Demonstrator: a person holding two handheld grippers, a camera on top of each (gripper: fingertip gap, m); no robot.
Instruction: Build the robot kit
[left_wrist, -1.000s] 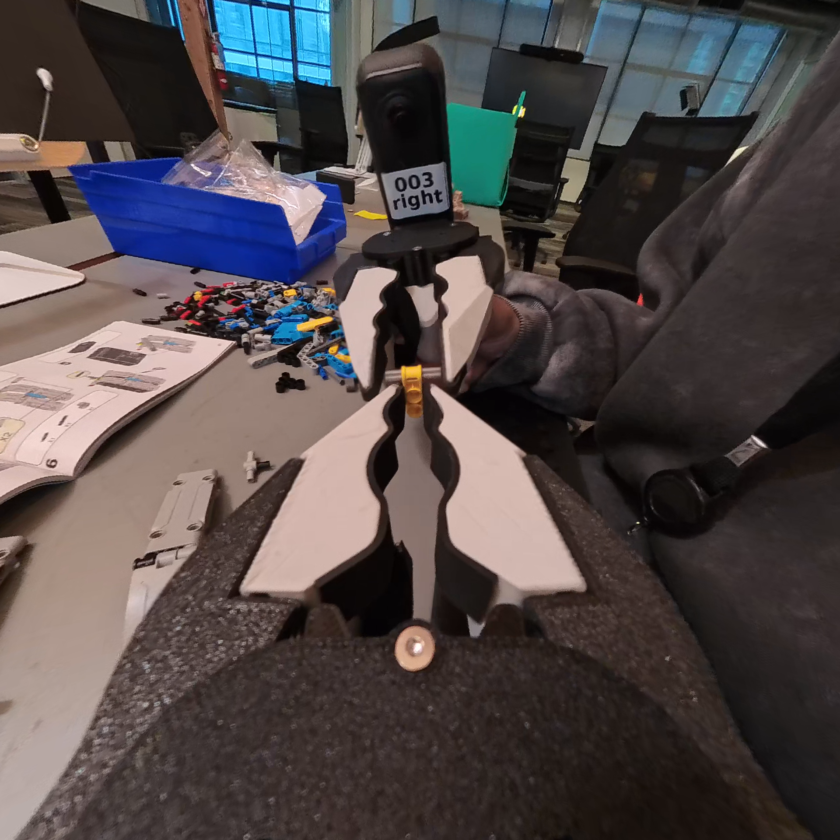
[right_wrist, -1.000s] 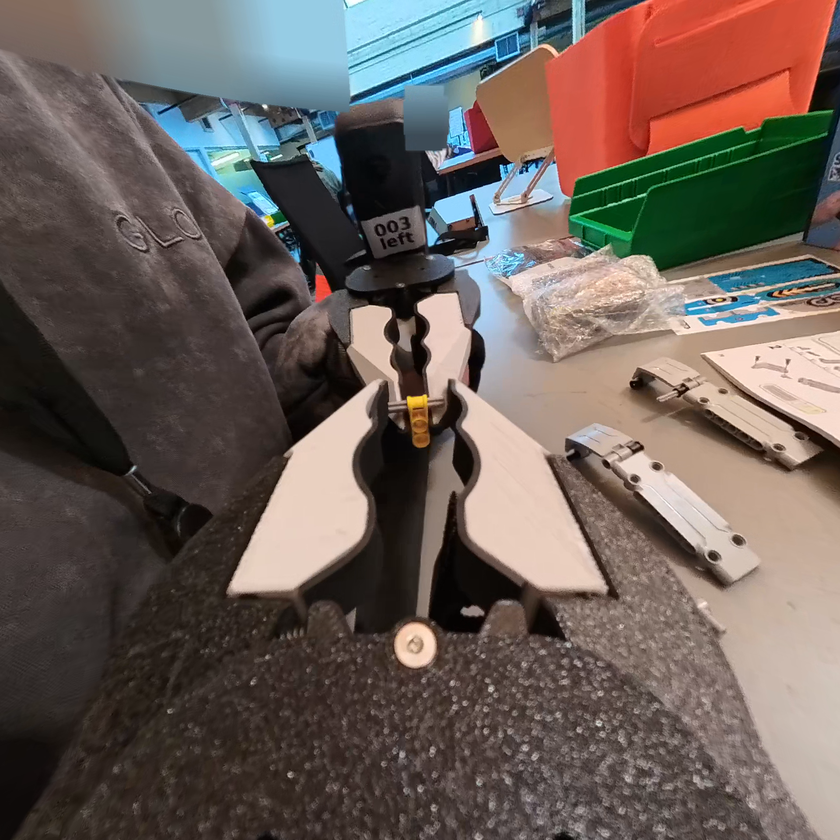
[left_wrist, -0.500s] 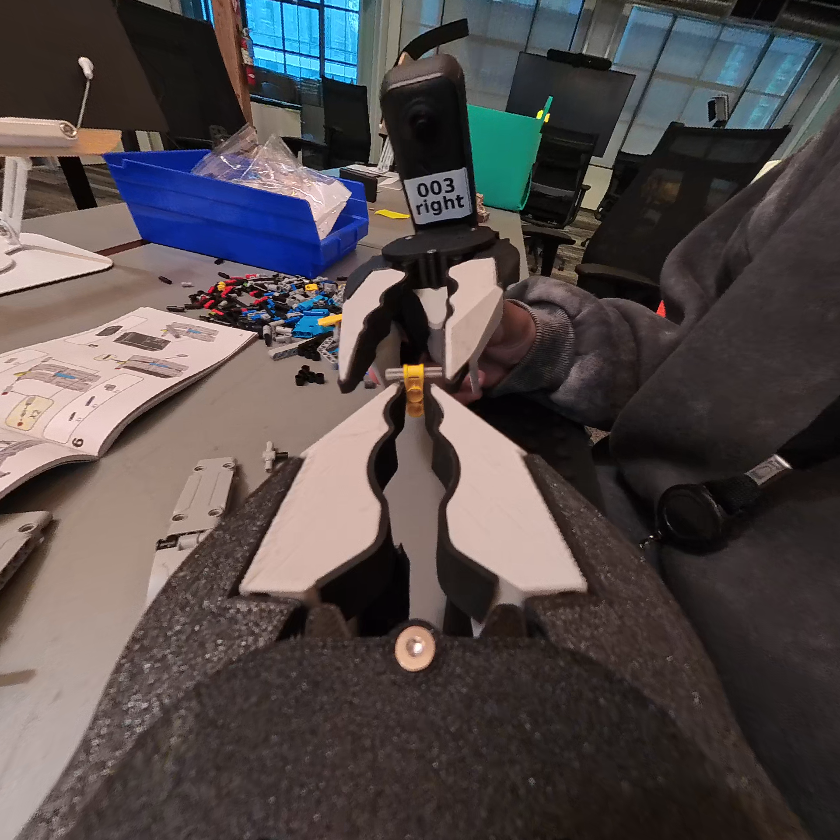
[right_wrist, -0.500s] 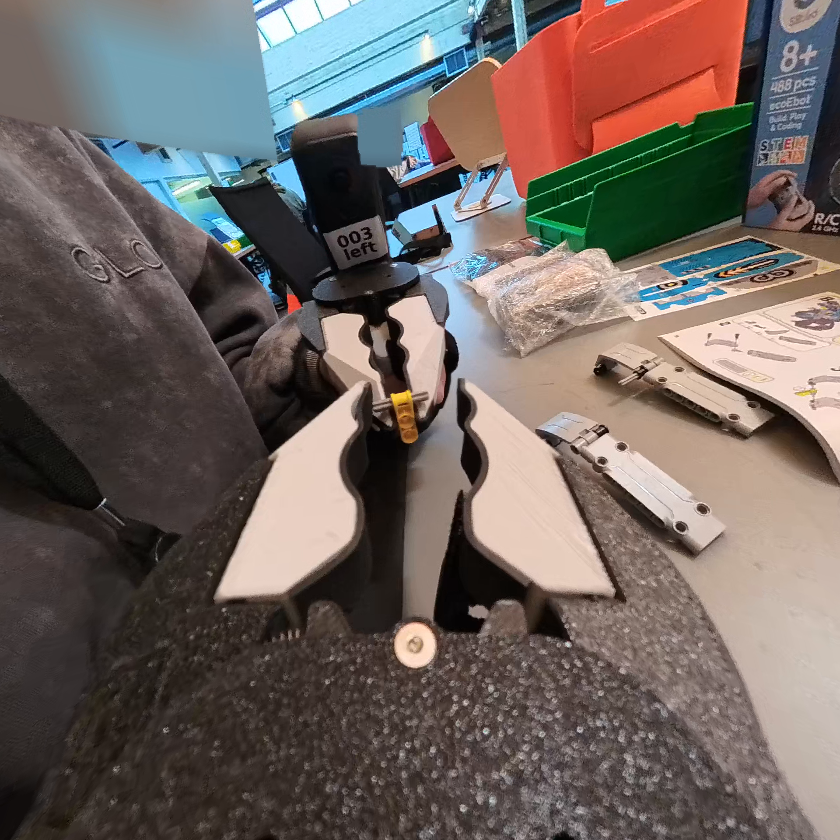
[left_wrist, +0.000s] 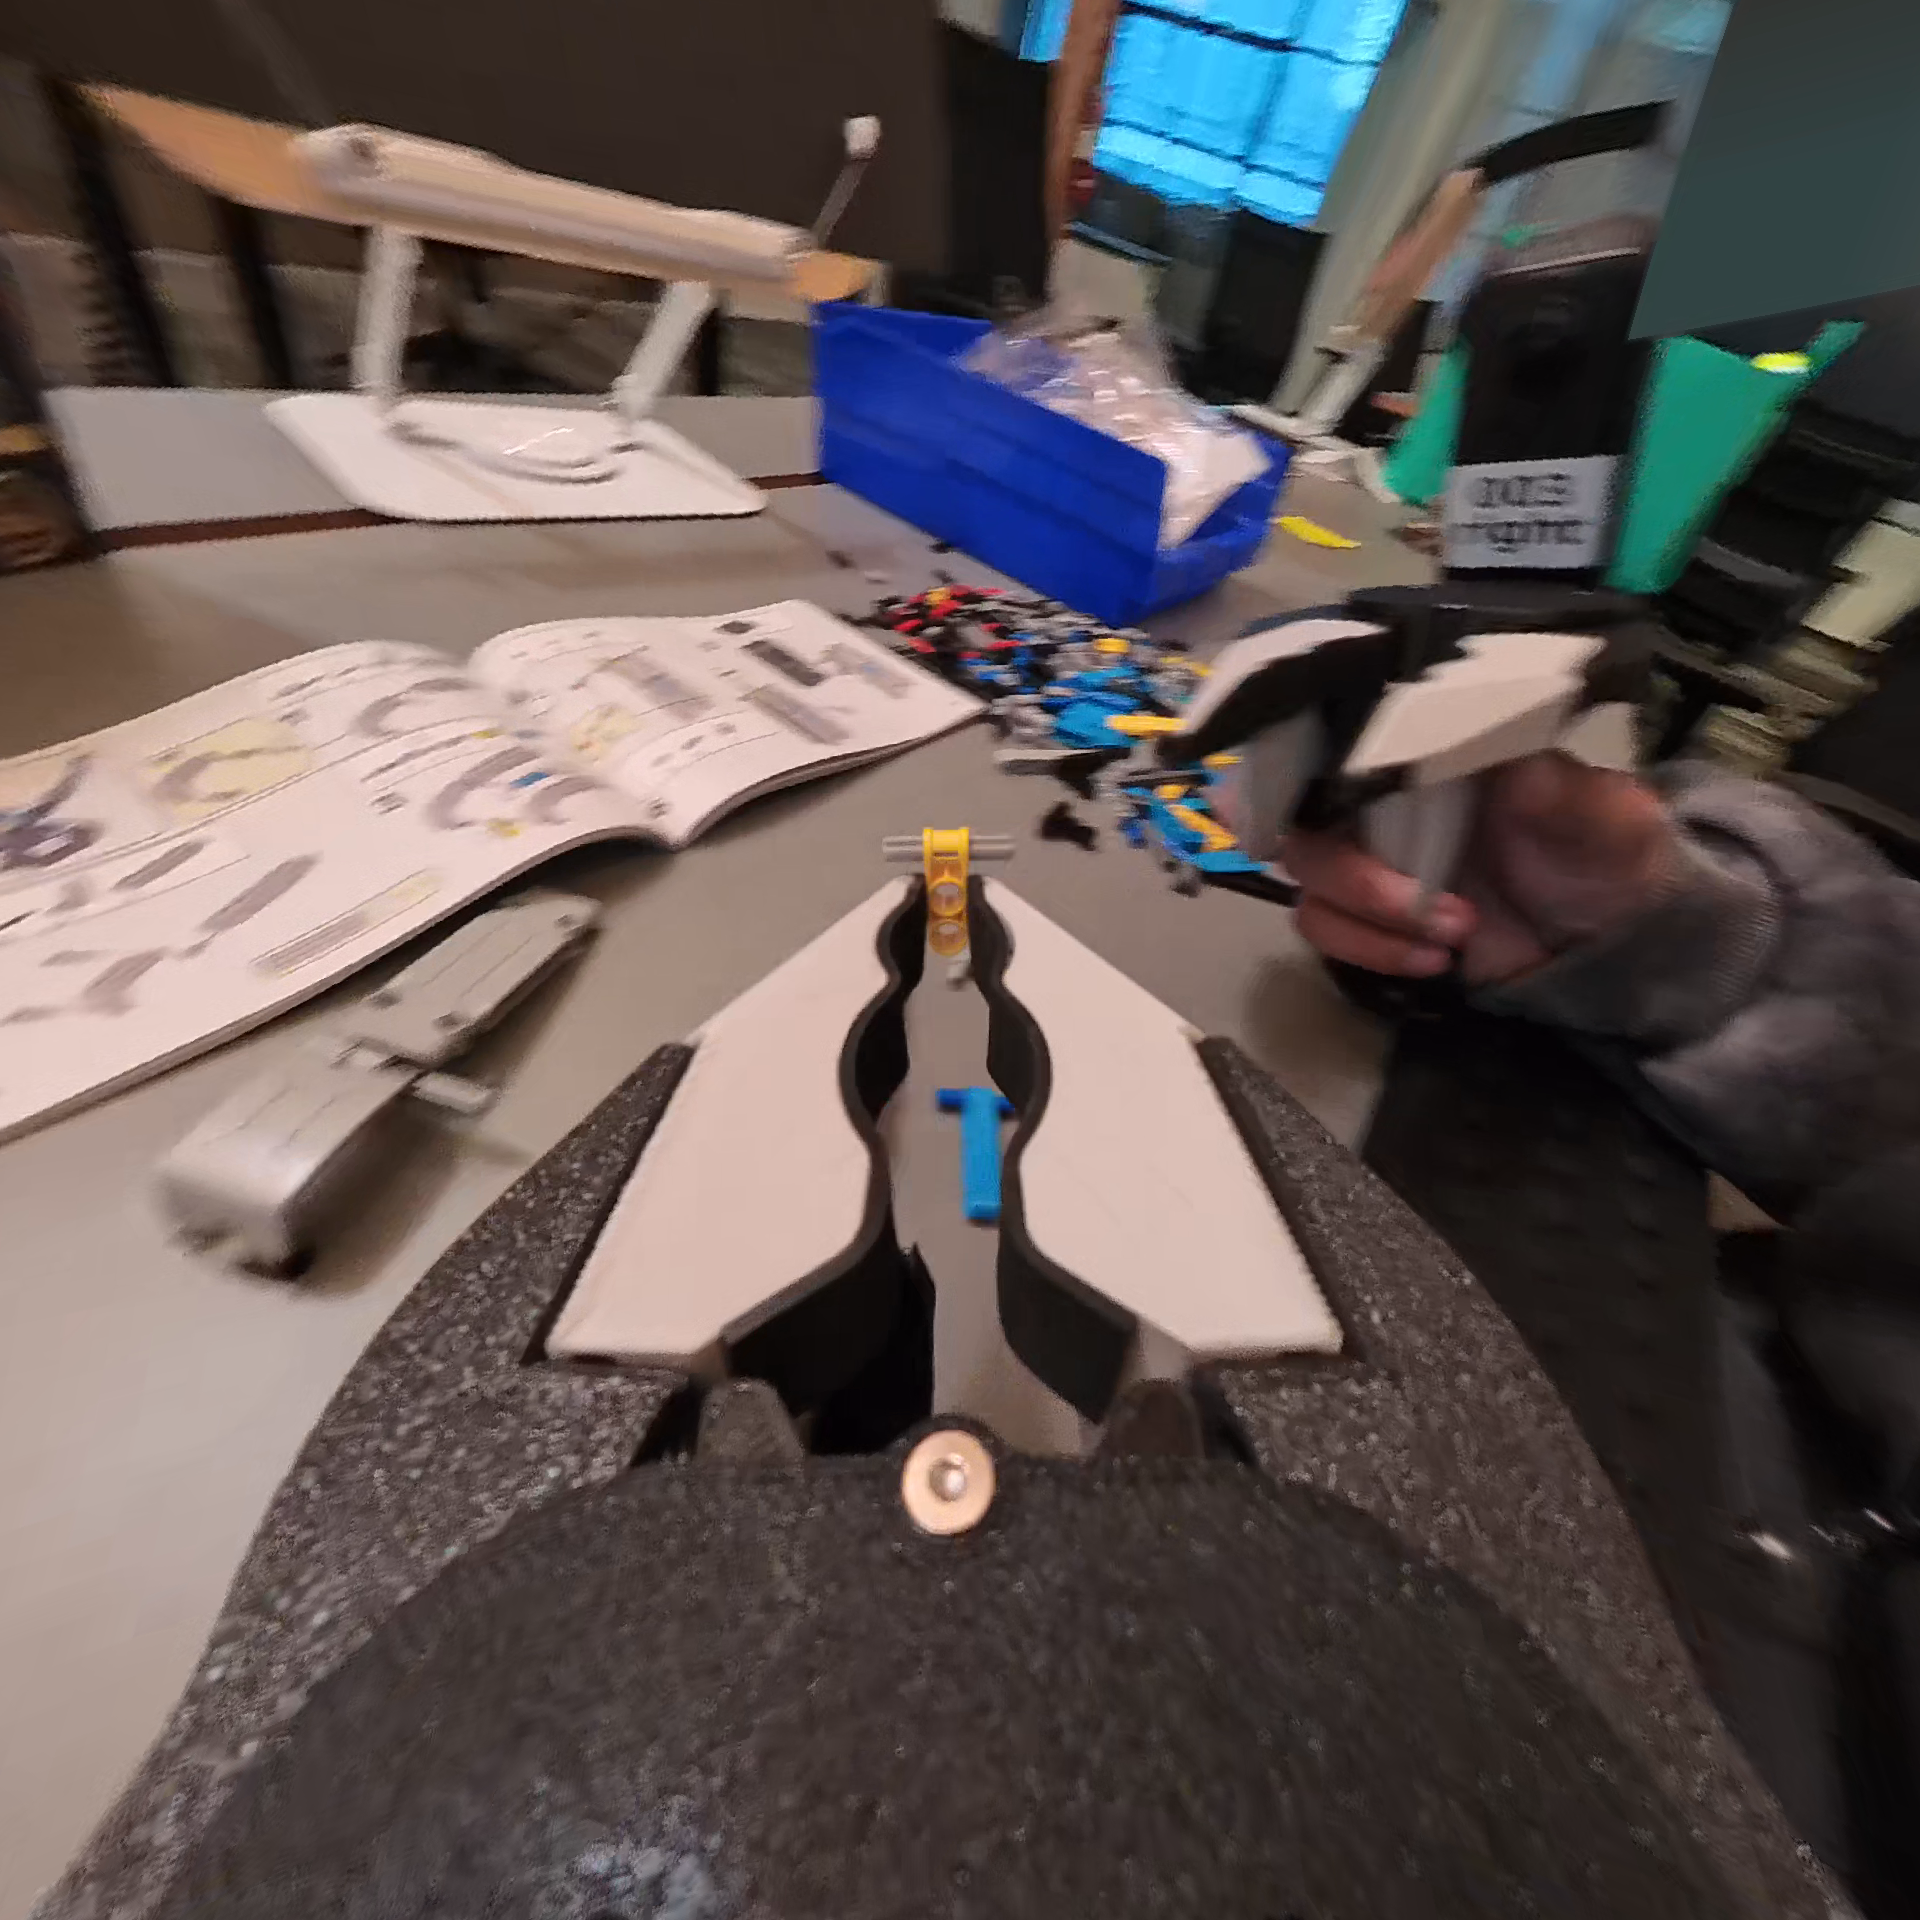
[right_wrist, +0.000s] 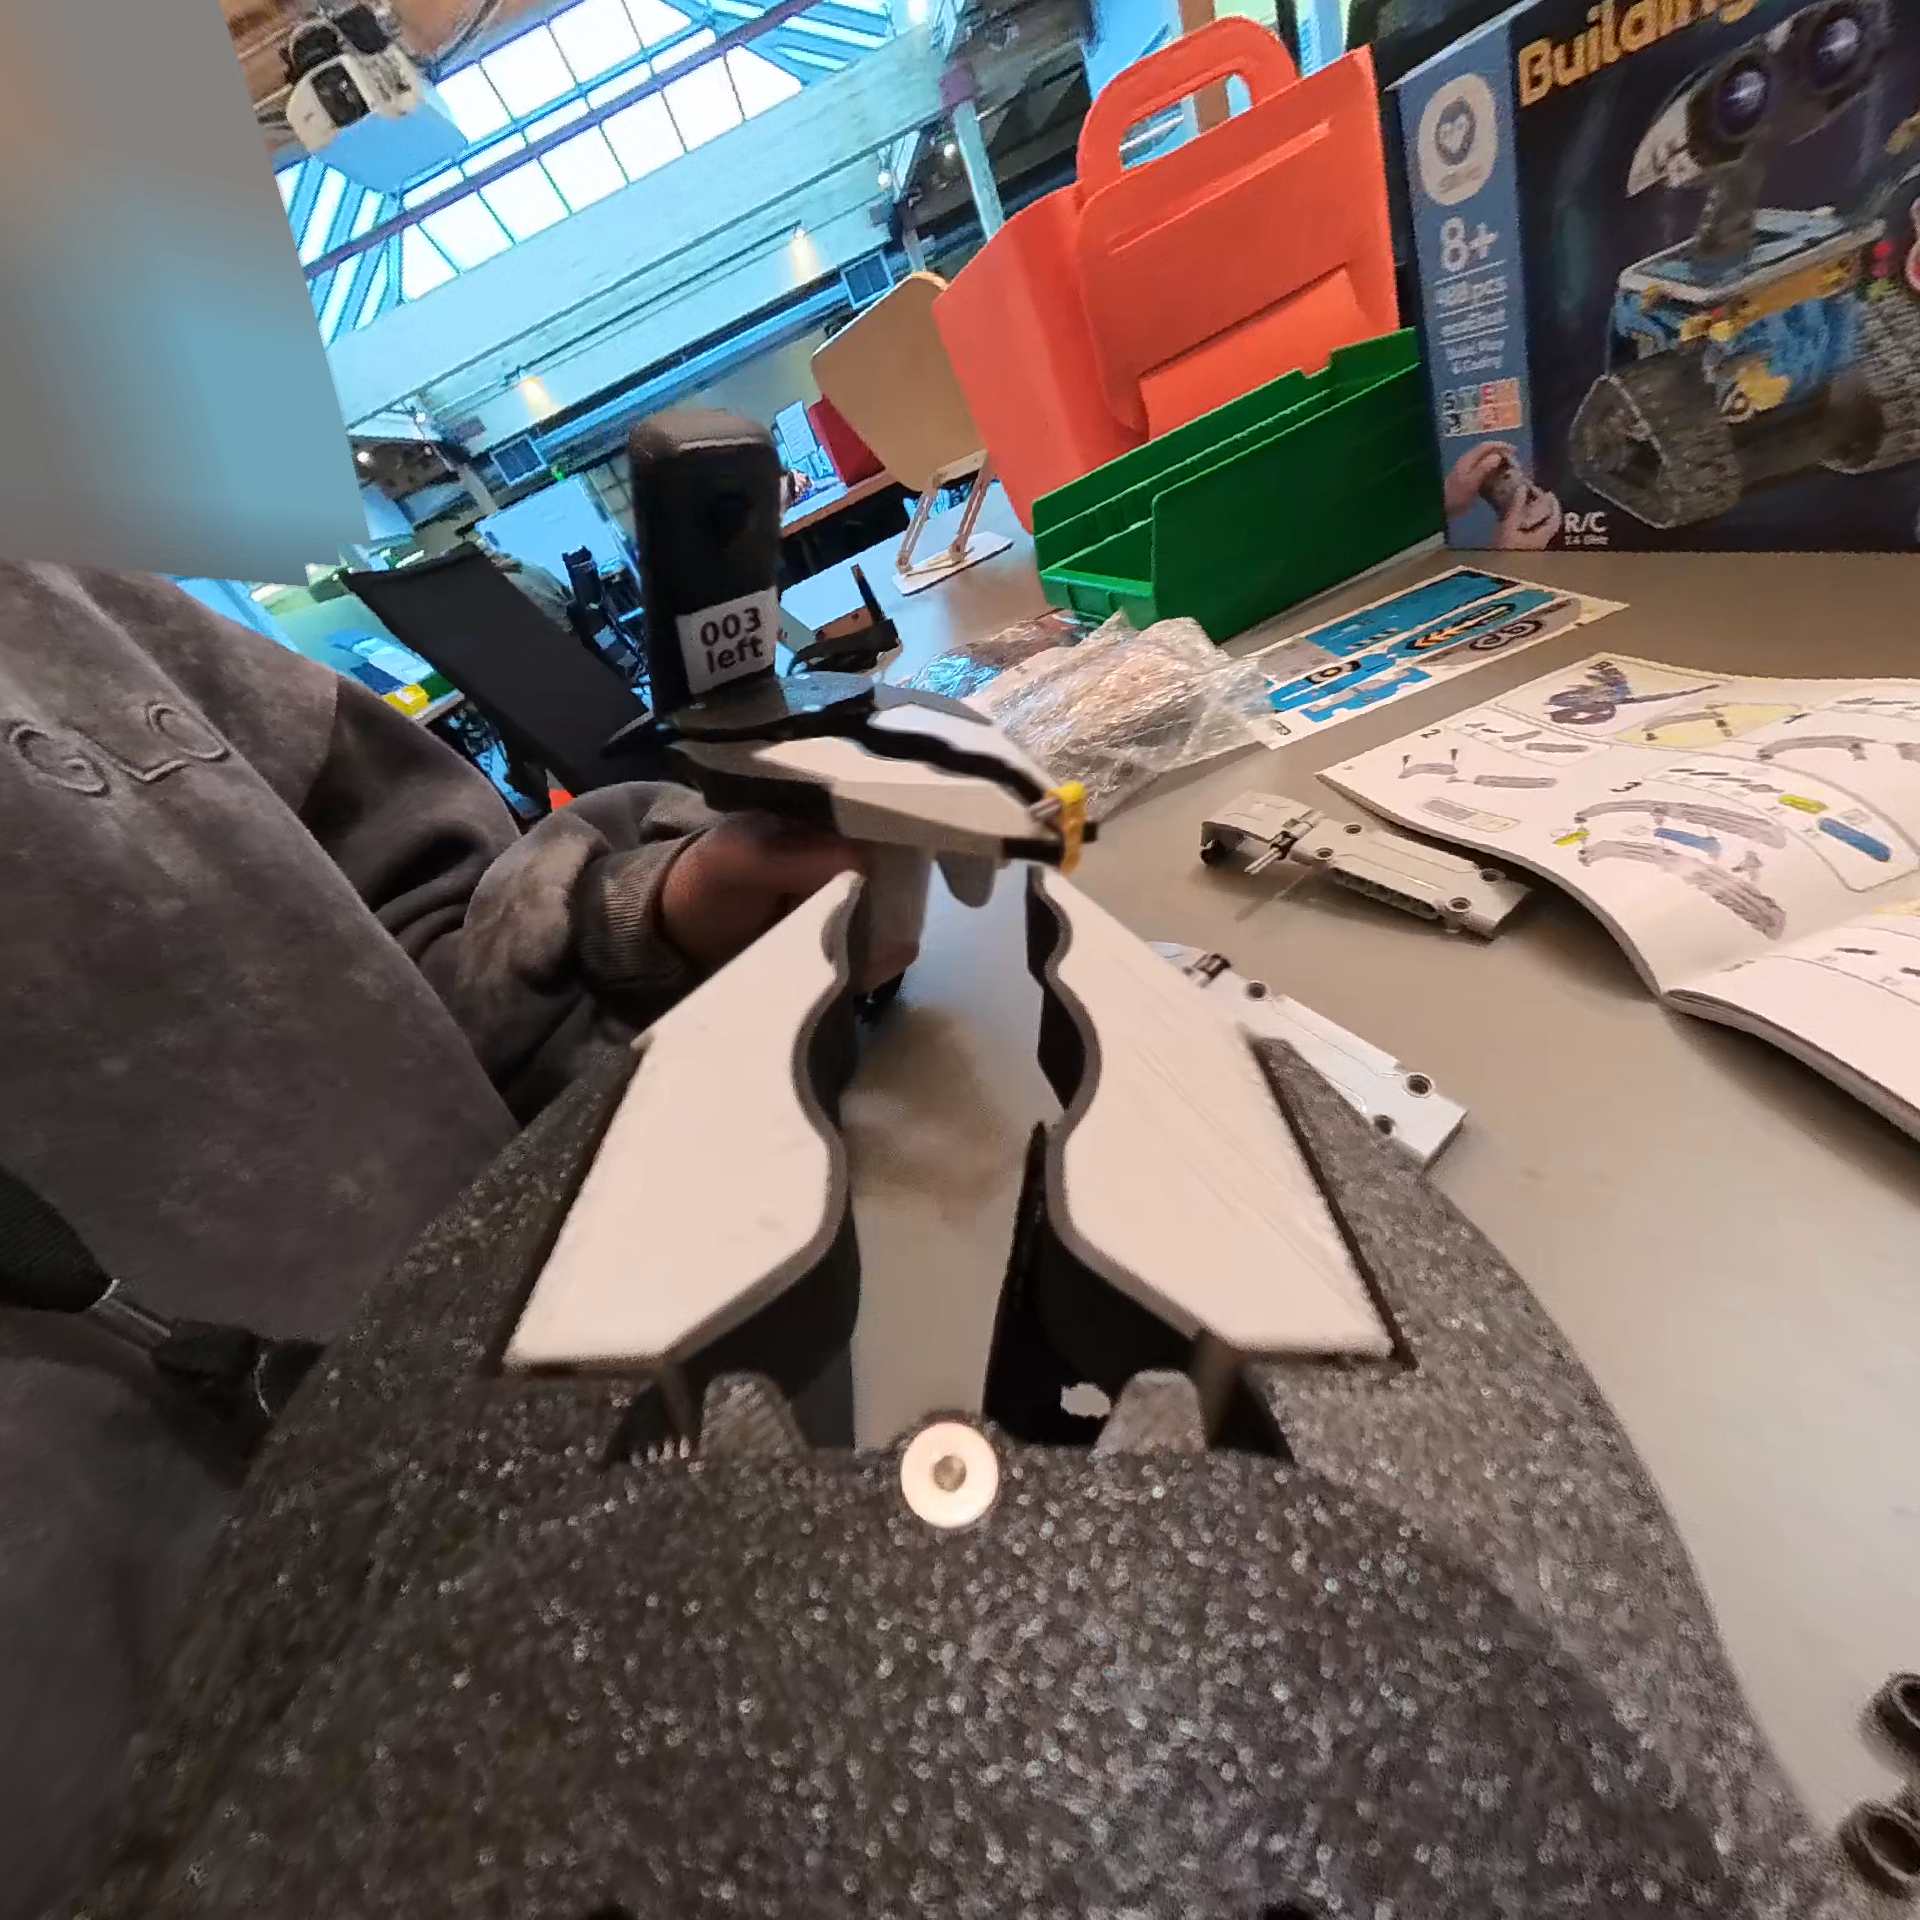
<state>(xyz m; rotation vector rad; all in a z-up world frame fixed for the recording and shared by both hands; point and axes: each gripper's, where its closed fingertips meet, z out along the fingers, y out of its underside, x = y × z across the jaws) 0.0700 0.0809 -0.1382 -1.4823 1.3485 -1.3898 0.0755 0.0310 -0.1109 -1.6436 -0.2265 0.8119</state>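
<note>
My left gripper (left_wrist: 943, 885) is shut on a small yellow connector (left_wrist: 945, 847) with a grey axle through its top, held above the grey table. A blue pin (left_wrist: 979, 1153) lies on the table below, seen between my fingers. My right gripper (right_wrist: 940, 894) is open and empty, low over the table near its edge. In the left wrist view it (left_wrist: 1262, 758) is off to the right, held by a hand. In the right wrist view the left gripper (right_wrist: 1049, 821) points right with the yellow connector (right_wrist: 1068, 810) at its tip.
An open instruction booklet (left_wrist: 416, 748) and a grey panel (left_wrist: 364, 1081) lie to the left. A pile of small parts (left_wrist: 1081, 686) sits before a blue bin (left_wrist: 1039, 468). A green bin (right_wrist: 1247, 520), an orange case (right_wrist: 1195, 270), a kit box (right_wrist: 1714, 270) and a plastic bag (right_wrist: 1122, 686) stand farther off. Some 6 centimeters of space lies between my two pairs of fingers.
The right gripper opened off the grey axle and drew away to the right. The left gripper swung left toward the booklet, still holding the yellow connector.
</note>
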